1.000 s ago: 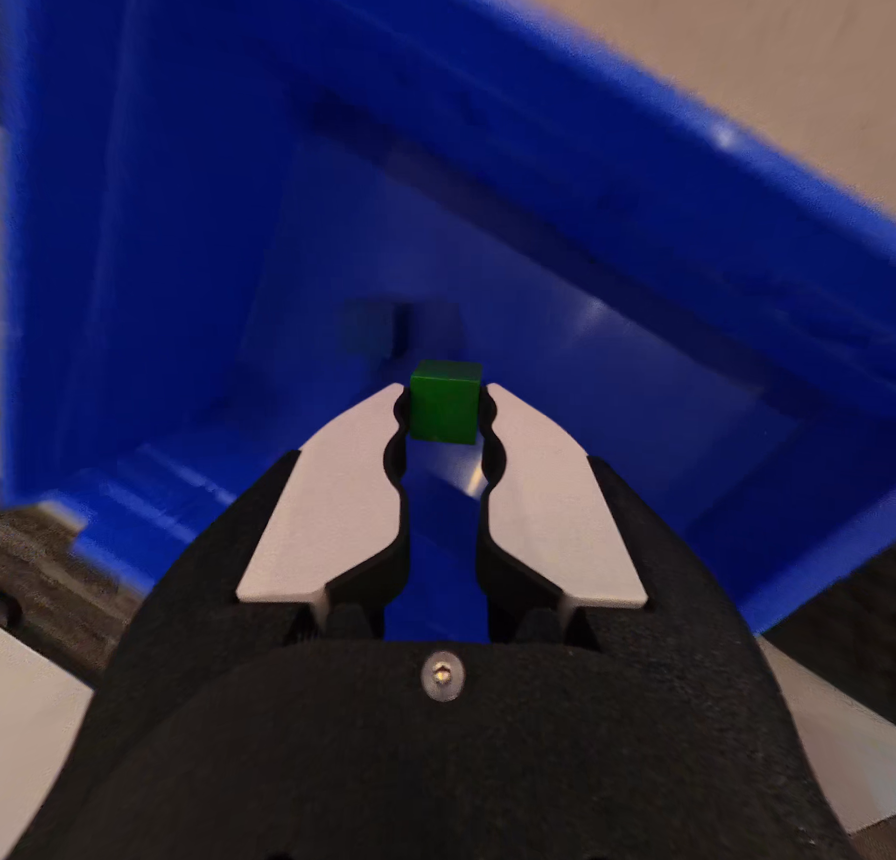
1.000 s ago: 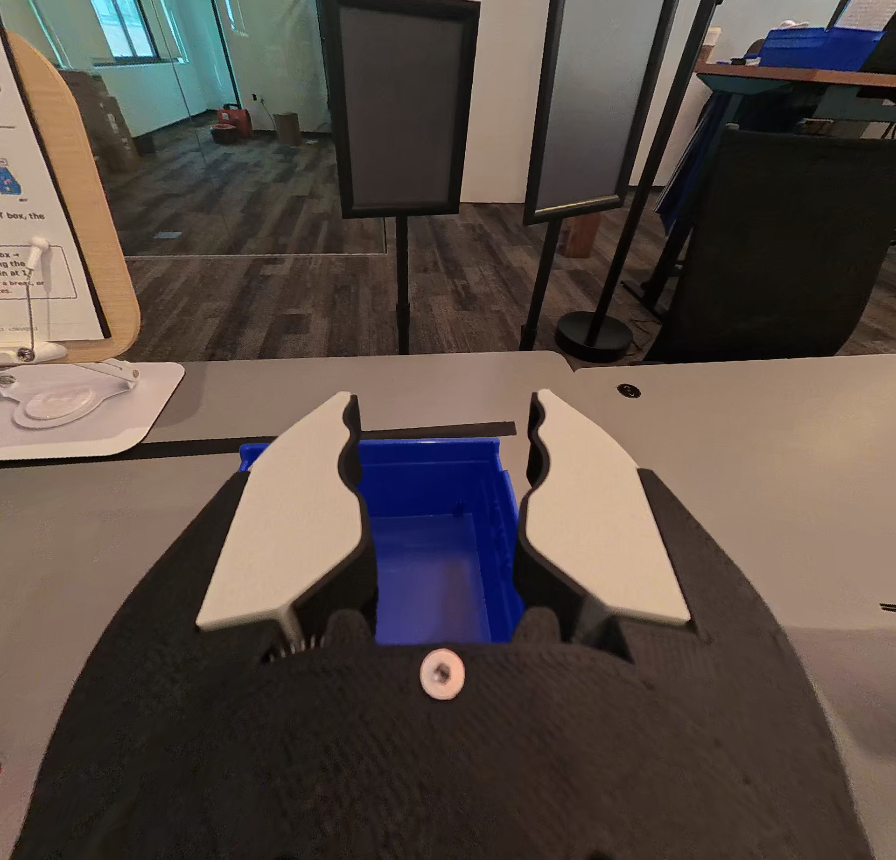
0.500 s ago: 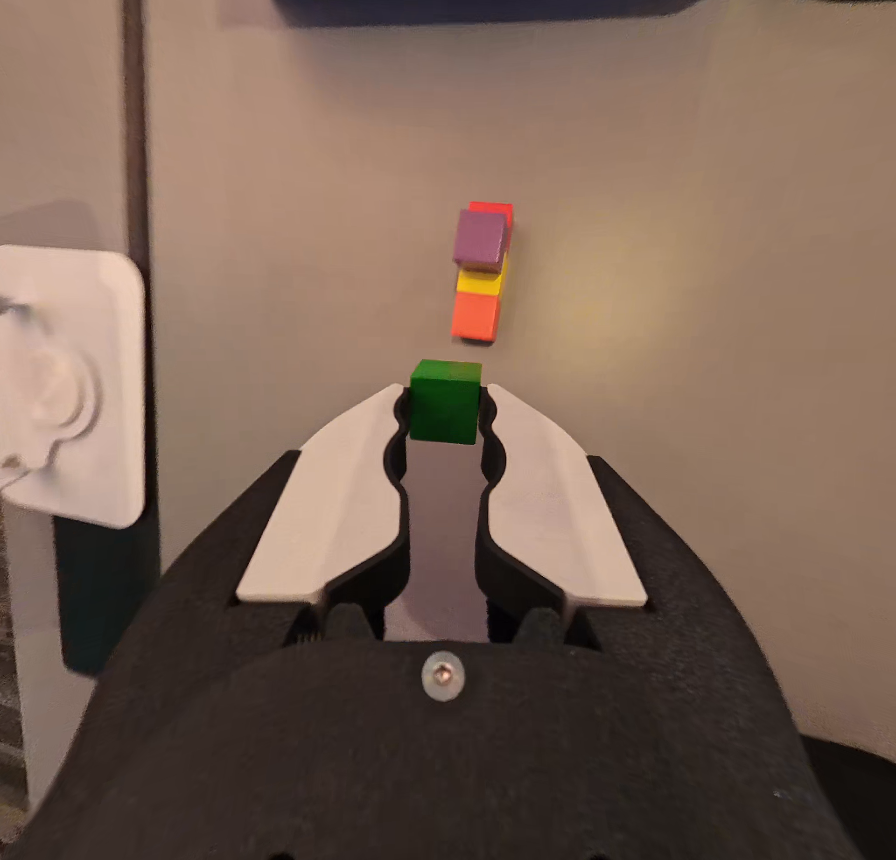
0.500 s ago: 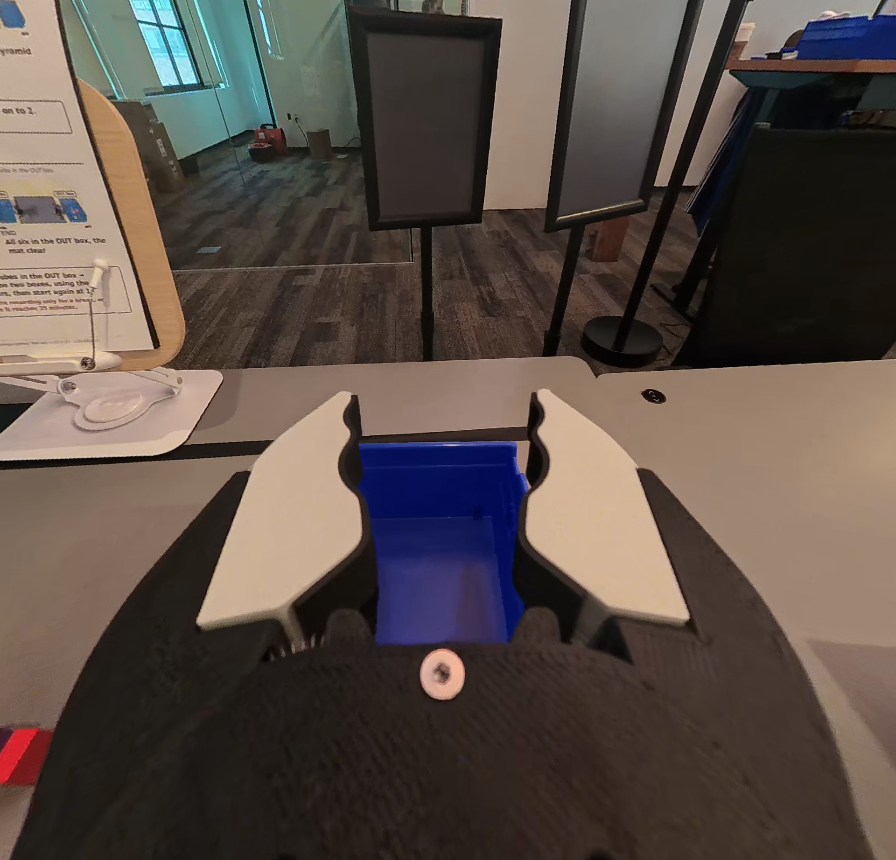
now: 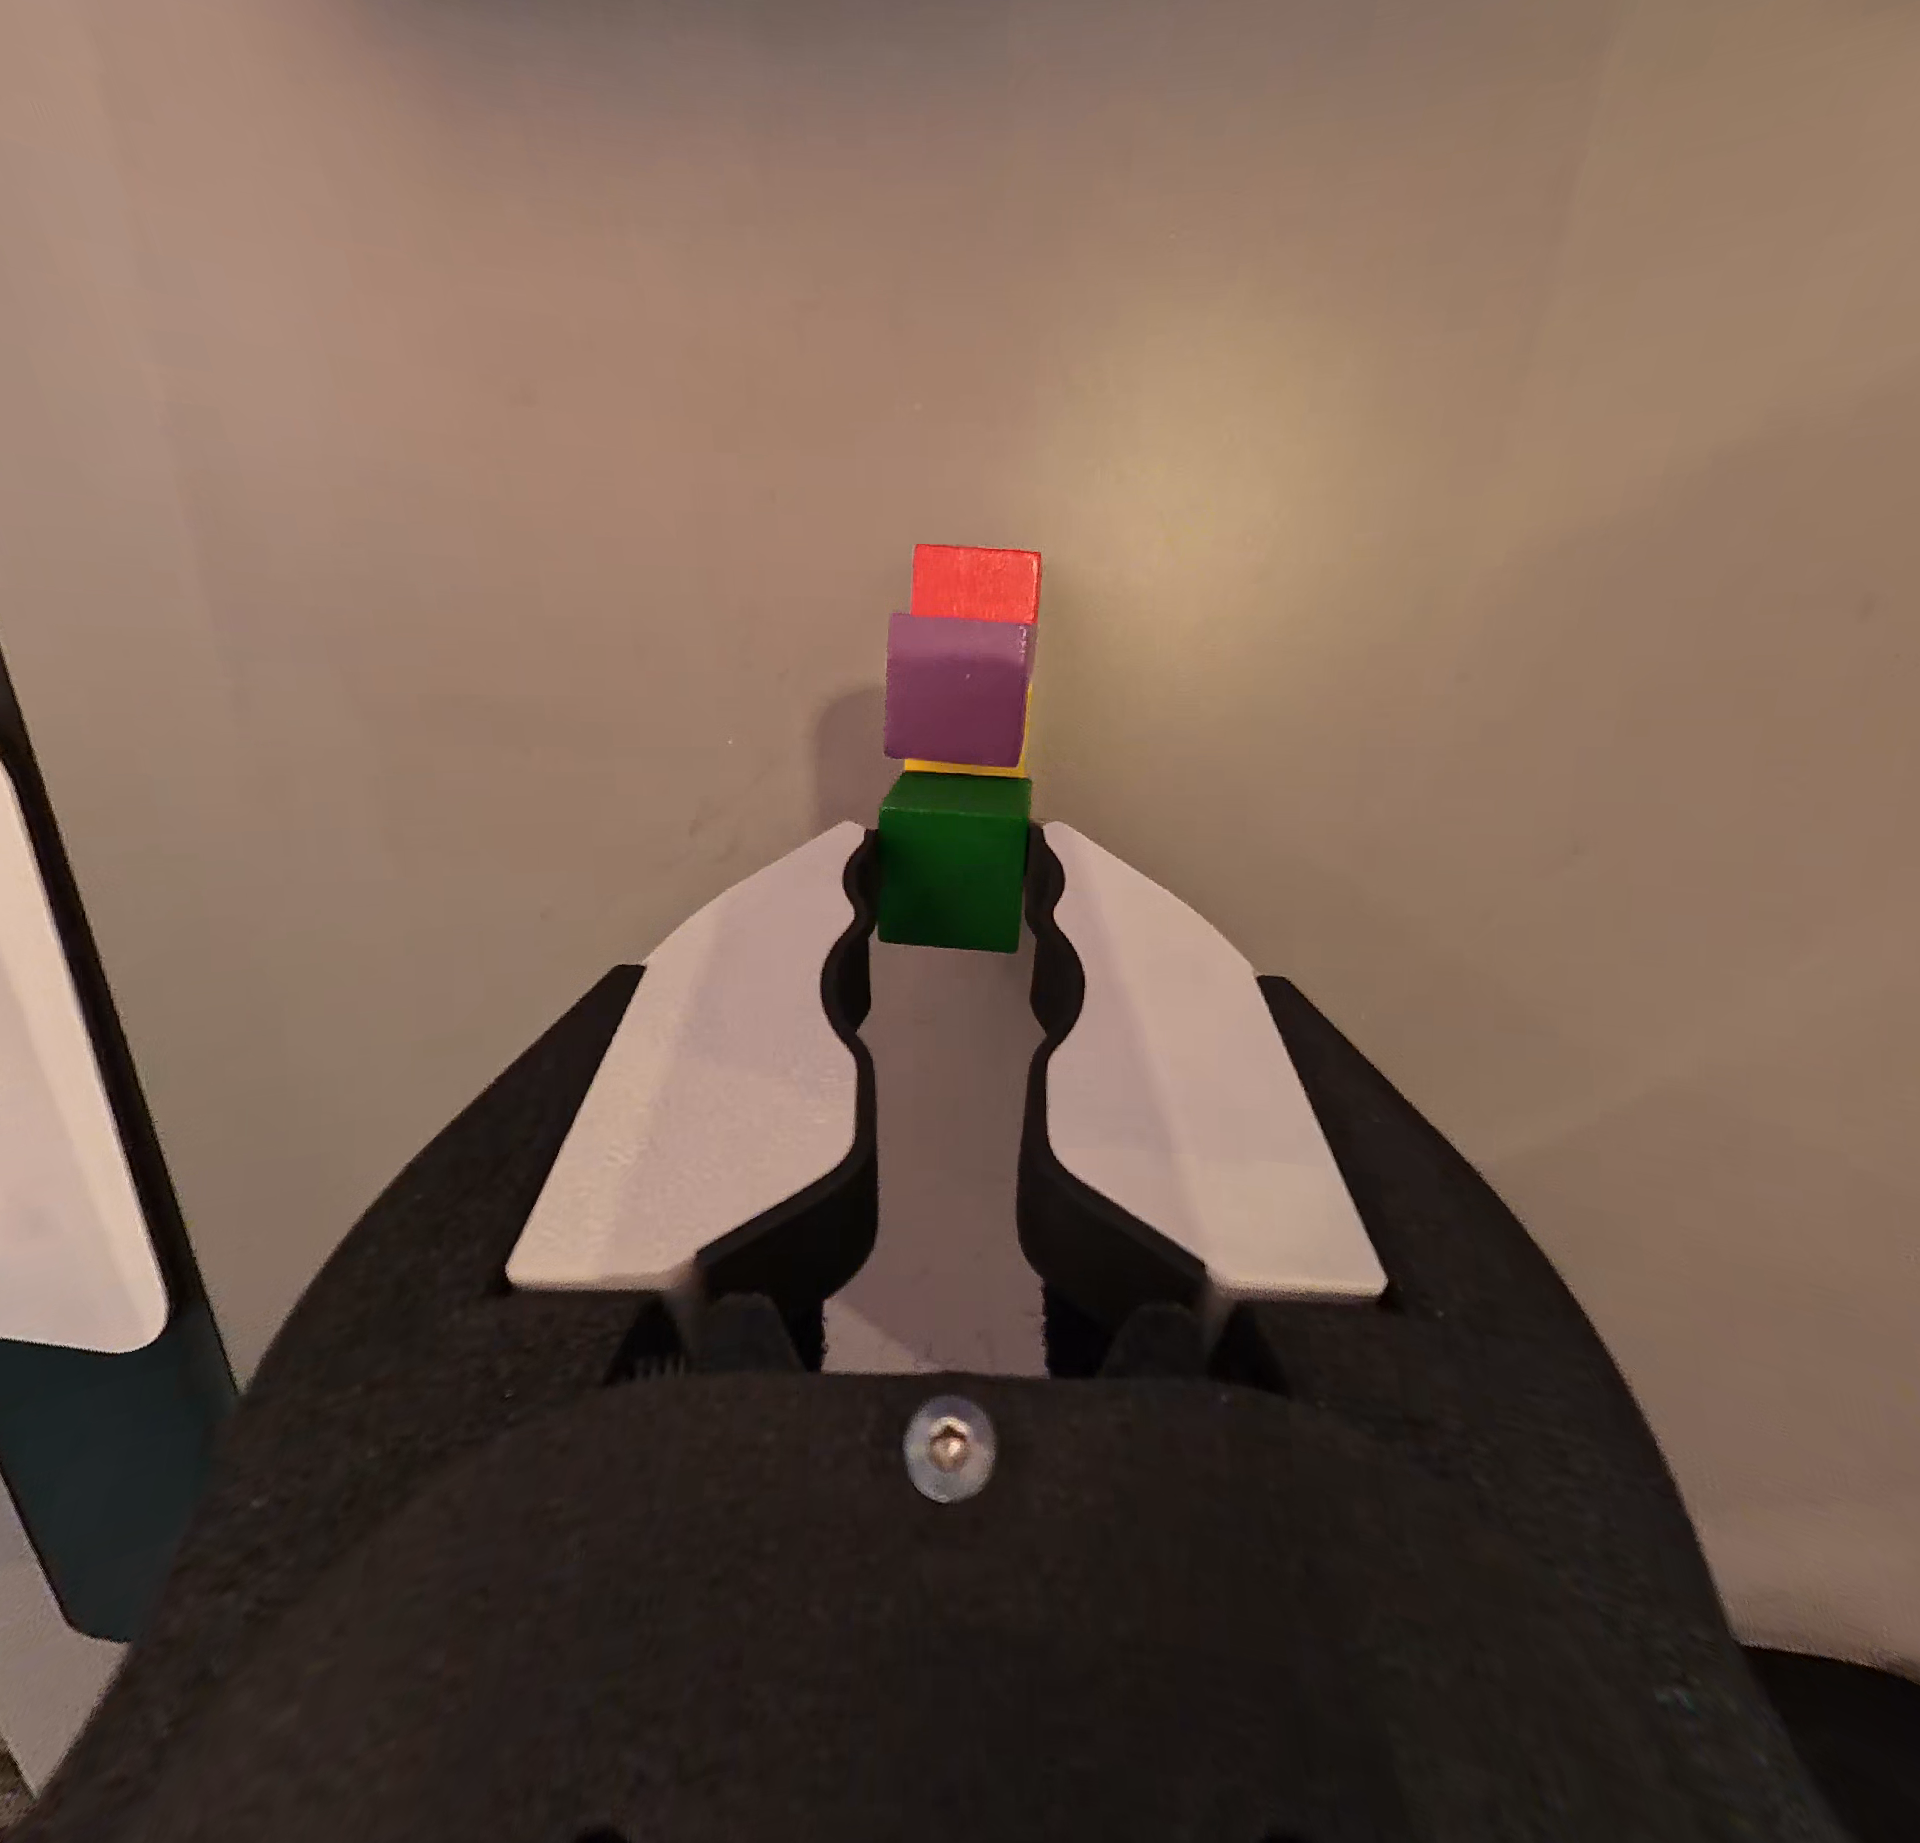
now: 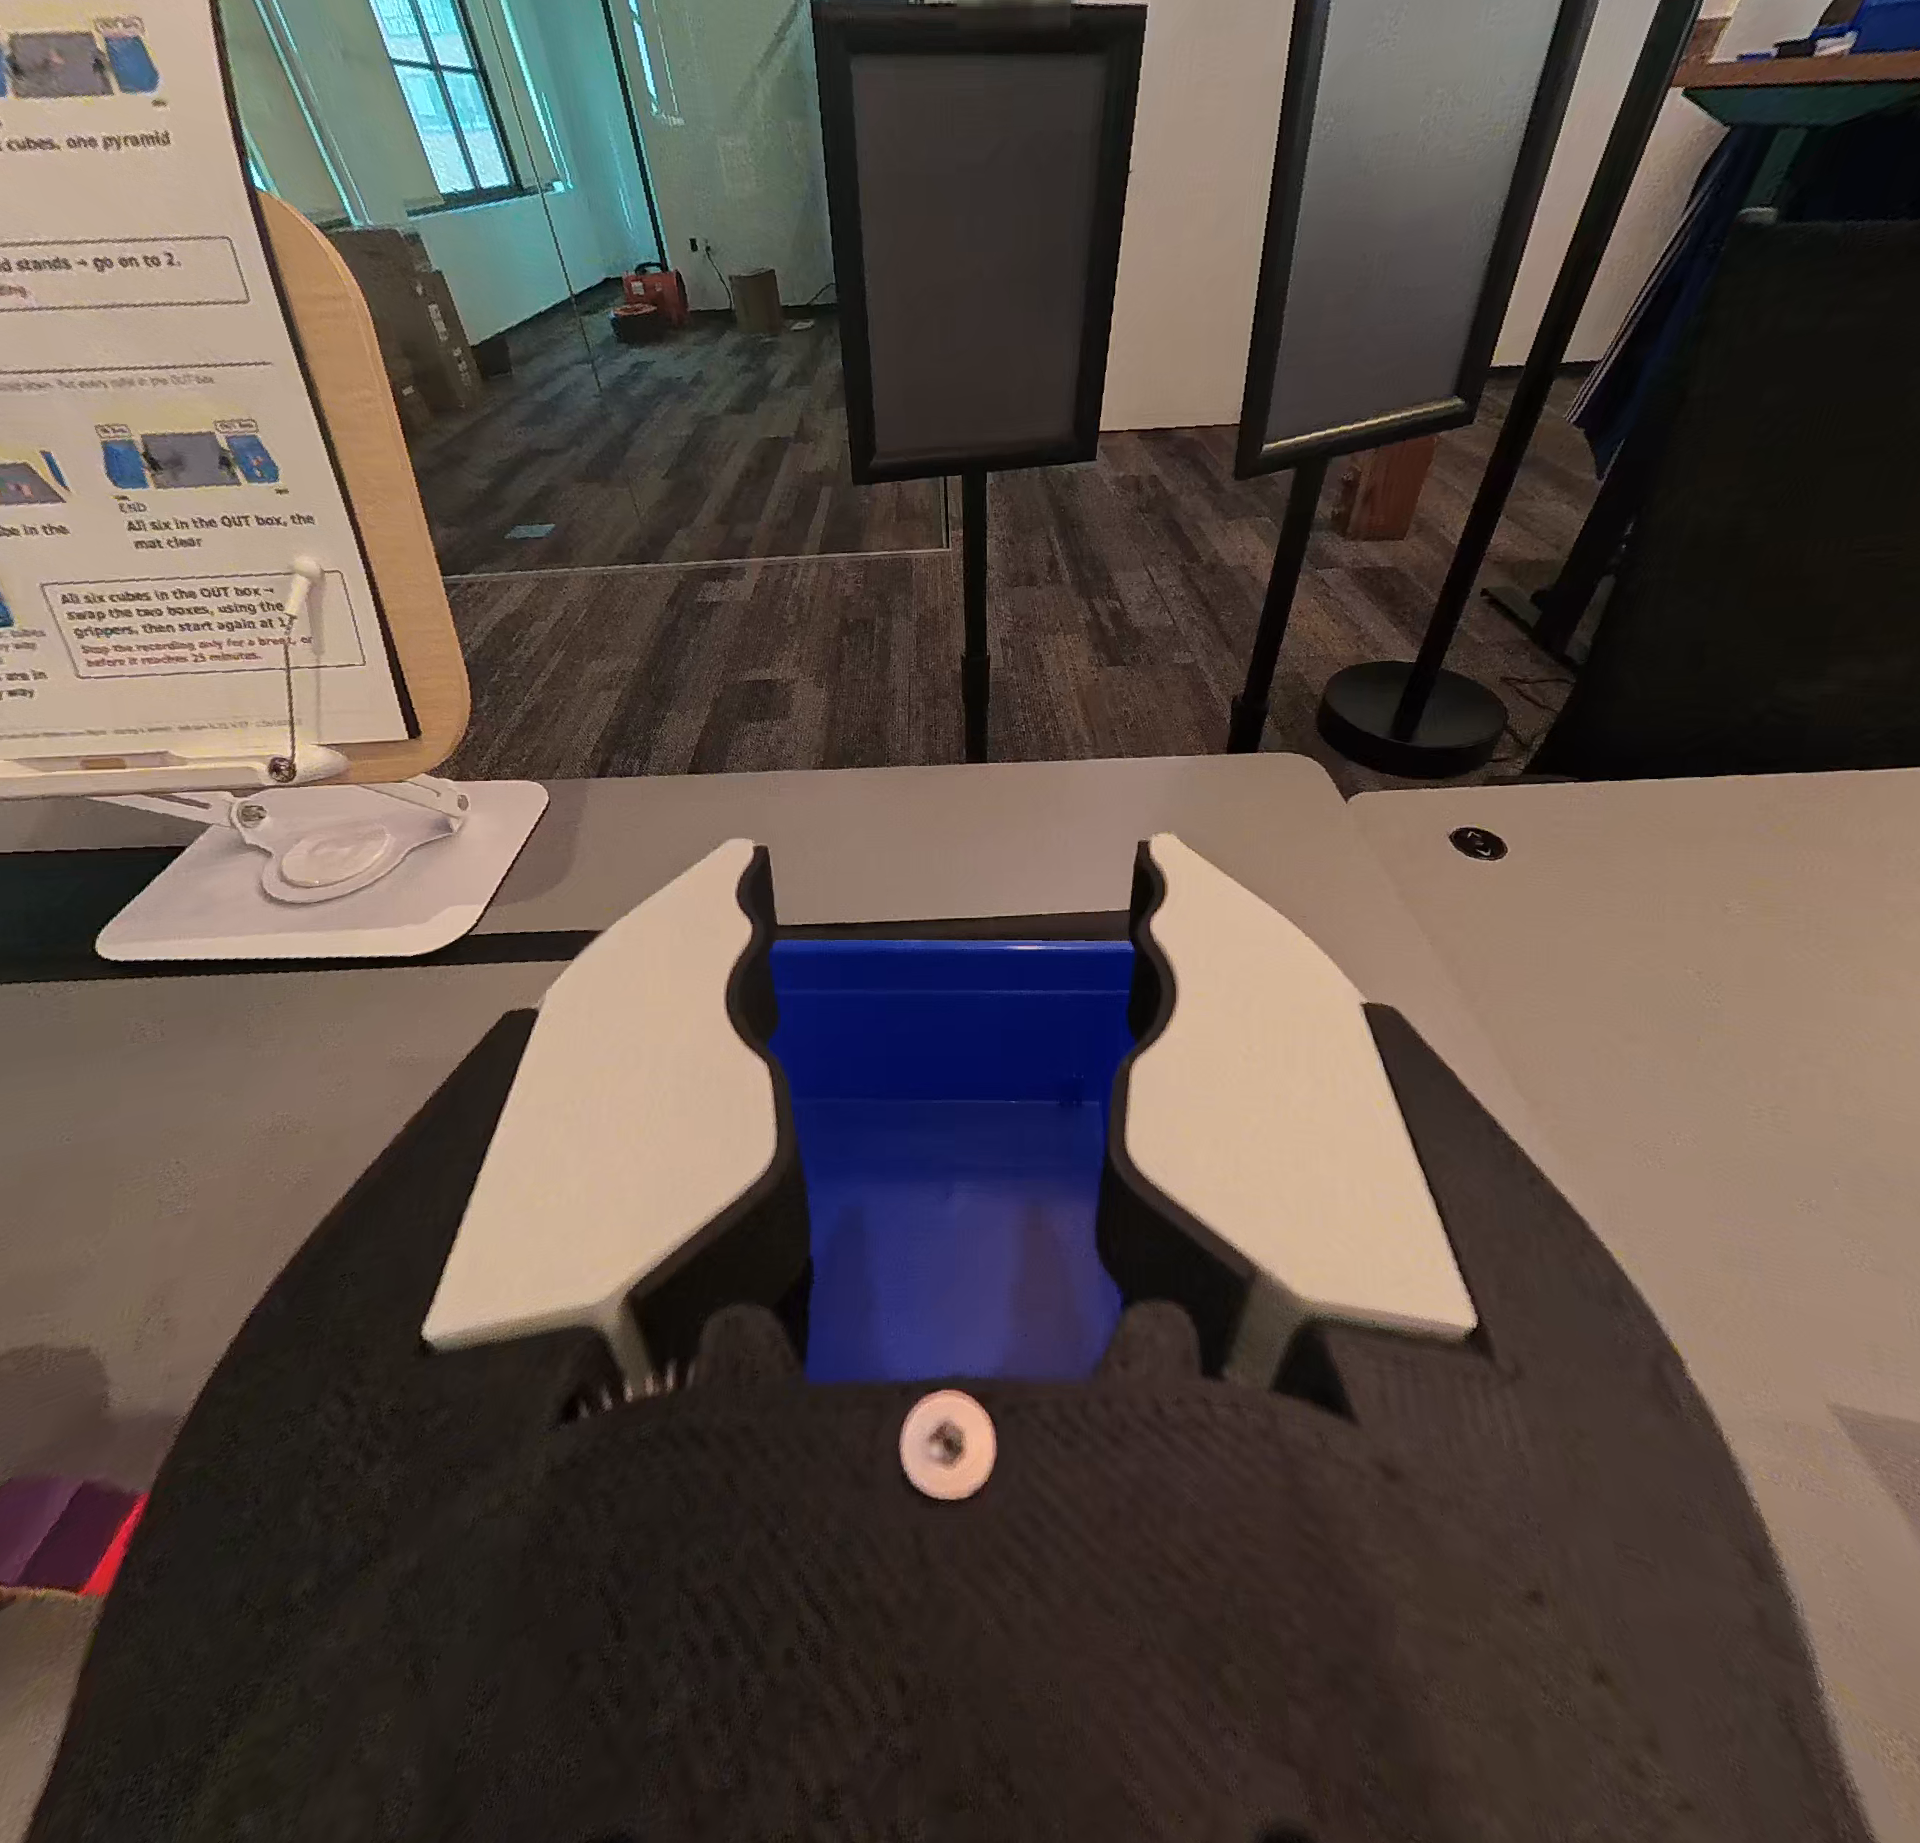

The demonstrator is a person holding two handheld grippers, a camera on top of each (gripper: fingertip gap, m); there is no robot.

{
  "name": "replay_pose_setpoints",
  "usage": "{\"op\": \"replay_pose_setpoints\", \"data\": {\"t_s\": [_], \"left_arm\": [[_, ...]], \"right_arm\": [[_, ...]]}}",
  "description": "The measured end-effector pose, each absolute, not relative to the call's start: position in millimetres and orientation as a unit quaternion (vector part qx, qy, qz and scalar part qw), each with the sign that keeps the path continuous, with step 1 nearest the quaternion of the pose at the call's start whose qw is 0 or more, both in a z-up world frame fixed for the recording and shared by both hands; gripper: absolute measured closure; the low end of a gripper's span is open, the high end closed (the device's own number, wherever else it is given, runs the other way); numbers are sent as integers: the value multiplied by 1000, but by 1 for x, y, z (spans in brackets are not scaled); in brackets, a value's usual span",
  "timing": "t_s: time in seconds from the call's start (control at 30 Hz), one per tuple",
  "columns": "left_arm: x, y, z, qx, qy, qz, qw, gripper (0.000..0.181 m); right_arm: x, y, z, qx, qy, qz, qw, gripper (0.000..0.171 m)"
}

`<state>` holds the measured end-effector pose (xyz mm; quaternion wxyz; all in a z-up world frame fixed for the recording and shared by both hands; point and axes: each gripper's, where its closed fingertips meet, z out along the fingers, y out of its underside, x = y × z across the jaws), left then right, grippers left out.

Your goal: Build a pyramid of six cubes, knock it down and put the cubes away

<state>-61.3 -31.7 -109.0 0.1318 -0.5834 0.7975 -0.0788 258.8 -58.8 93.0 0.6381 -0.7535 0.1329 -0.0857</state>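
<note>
Left wrist view looks down along my left fingers, which pinch a green cube between their tips, one pad on each side face. Just past the green cube stands the small pile on the grey surface: a purple cube sits on top, slightly skewed, with a sliver of a yellow cube showing under its right and lower edges, and a red cube beyond it. The green cube's far edge lines up right against the yellow sliver, though I cannot tell whether they touch or whether the green one hangs above the pile. At the left edge a white plate lies over a dark strip.

Right wrist view shows my right fingers spread wide with nothing between them, hovering over a blue bin; I see its back wall and floor through the gap, and what I can see of the inside holds no cube. At the lower left edge a blurred purple and red patch peeks past my black body, too smeared to name for certain. On the far left of the surface a white stand props up a printed sheet. Beyond the surface edge two black-framed sign boards stand on a dark wood floor
</note>
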Motion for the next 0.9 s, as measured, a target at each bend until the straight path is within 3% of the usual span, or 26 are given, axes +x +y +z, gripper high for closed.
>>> {"op": "replay_pose_setpoints", "data": {"t_s": [0.9], "left_arm": [[-56,-29,-123,-578,805,-62,118,154]], "right_arm": [[266,-57,83,-764,138,-73,626,104]]}}
